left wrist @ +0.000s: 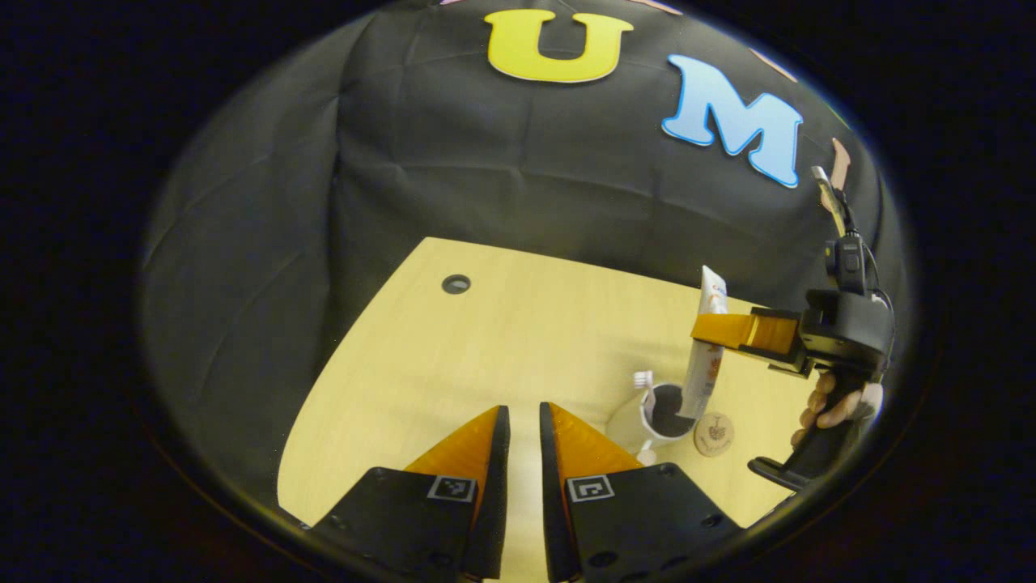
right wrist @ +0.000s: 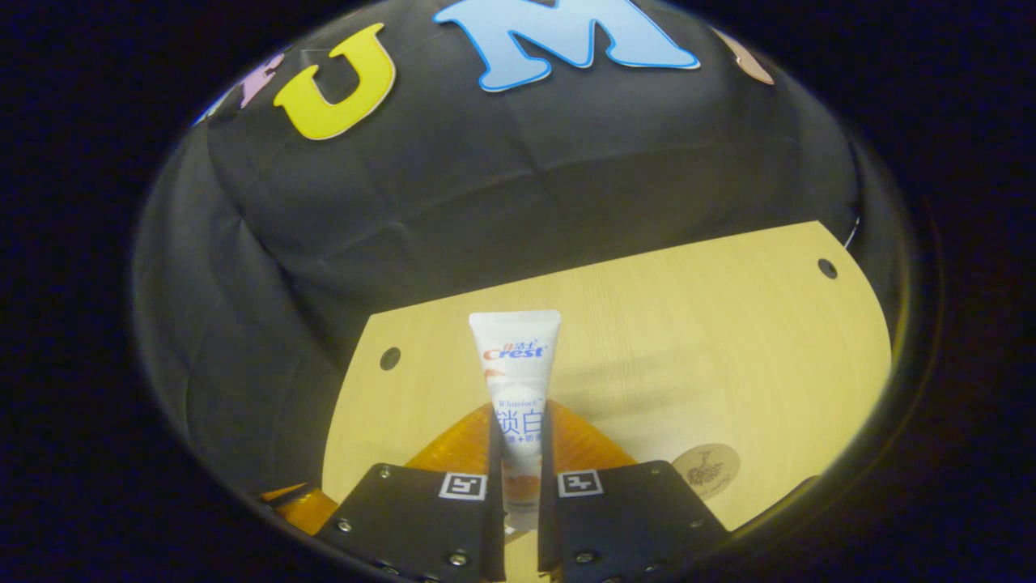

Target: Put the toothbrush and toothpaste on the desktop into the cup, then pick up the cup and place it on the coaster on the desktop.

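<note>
In the left gripper view, my left gripper [left wrist: 524, 421] hangs over the desk [left wrist: 453, 356] with its fingers nearly together and nothing between them. Off to the right, my right gripper [left wrist: 716, 330] clamps the toothpaste [left wrist: 706, 348] upright, its lower end dipping into the cup [left wrist: 660, 413], where the toothbrush [left wrist: 645, 393] already stands. The coaster [left wrist: 713, 435] lies just beside the cup.

In the right gripper view, my right gripper [right wrist: 515, 453] squeezes the toothpaste [right wrist: 515, 380] between both fingers, and the coaster [right wrist: 705, 470] lies on the desk [right wrist: 712, 348] to the right.
</note>
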`<action>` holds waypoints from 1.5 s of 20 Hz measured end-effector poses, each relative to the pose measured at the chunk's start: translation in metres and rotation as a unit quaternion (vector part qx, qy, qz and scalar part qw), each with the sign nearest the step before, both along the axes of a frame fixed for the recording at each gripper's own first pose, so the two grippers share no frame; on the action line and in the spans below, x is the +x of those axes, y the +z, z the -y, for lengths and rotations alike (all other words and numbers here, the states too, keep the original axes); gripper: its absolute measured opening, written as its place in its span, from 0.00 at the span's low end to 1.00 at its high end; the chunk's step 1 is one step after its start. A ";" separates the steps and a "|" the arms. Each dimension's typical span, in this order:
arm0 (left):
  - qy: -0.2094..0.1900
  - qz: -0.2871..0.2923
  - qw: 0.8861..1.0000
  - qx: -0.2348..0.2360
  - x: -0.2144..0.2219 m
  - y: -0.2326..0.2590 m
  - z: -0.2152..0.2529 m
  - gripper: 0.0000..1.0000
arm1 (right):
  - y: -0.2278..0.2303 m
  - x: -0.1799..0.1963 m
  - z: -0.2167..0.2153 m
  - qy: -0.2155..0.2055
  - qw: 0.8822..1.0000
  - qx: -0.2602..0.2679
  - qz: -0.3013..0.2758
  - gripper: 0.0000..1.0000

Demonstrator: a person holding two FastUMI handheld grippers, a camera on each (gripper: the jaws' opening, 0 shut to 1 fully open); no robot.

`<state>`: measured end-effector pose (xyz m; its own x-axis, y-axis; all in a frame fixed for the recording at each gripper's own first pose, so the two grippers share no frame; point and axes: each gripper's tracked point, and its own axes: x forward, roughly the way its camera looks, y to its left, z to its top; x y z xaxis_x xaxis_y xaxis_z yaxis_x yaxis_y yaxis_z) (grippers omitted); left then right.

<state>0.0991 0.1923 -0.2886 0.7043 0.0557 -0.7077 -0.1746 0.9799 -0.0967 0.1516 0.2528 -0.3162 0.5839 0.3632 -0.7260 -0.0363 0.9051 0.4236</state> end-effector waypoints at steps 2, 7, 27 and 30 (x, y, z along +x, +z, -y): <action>0.011 -0.004 1.000 0.001 -0.010 -0.002 -0.011 0.27 | -0.001 0.000 -0.003 0.006 0.999 -0.007 0.033 0.17; 0.024 -0.016 1.000 -0.001 -0.029 -0.013 -0.022 0.30 | -0.009 -0.008 -0.010 0.016 0.998 -0.010 0.064 0.19; -0.075 -0.024 0.996 -0.044 -0.029 -0.035 0.061 0.37 | 0.024 -0.056 0.036 0.007 0.994 -0.009 0.110 0.38; -0.109 -0.036 0.992 -0.050 -0.028 -0.042 0.083 0.40 | 0.022 -0.064 0.063 -0.013 0.994 -0.011 0.104 0.41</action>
<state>0.0714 0.1093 -0.3307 0.6398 -0.1653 -0.7505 0.0301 0.9812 -0.1905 0.0881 0.1901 -0.2940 0.7314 0.3314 -0.5960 -0.0977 0.9159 0.3893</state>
